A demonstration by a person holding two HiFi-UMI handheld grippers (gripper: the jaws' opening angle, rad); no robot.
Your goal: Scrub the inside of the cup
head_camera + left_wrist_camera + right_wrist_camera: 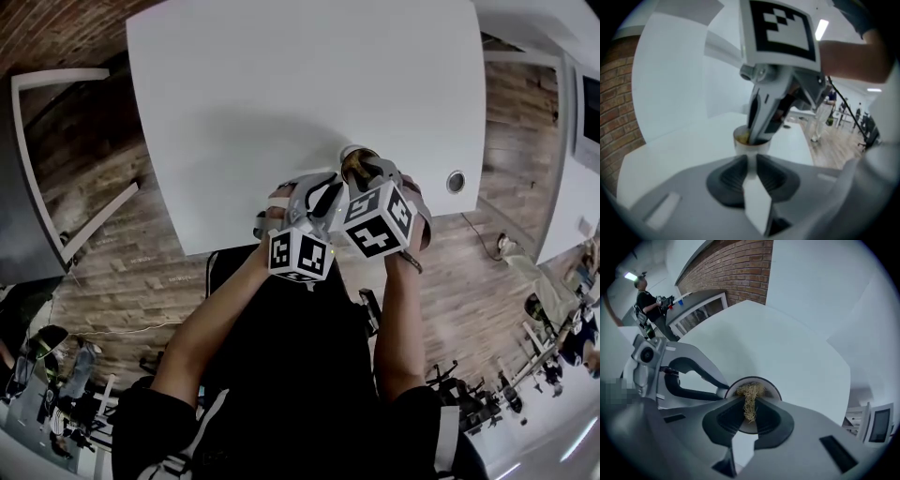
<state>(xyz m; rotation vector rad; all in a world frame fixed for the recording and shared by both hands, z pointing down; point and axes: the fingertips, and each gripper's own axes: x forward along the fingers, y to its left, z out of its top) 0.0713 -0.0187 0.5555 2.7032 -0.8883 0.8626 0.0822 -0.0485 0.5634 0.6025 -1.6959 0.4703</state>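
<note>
A small white cup (355,155) stands on the white table (281,103) near its front edge. My left gripper (751,161) is shut on a white part of the cup (749,146) that sticks out toward me, and holds it steady. From above, my right gripper (750,405) points steeply down into the cup's mouth (765,383). Its jaws are shut on a tuft of yellowish fibrous scrubber (749,399), which hangs inside the cup. In the left gripper view, the right gripper (757,135) dips into the cup's rim. The cup's bottom is hidden.
A round grommet (456,181) sits in the table to the right of the cup. Wooden floor (112,281) lies beyond the table's front edge, with a white frame (37,169) at the left. A brick wall (736,268) is behind, and a person (647,301) stands far off.
</note>
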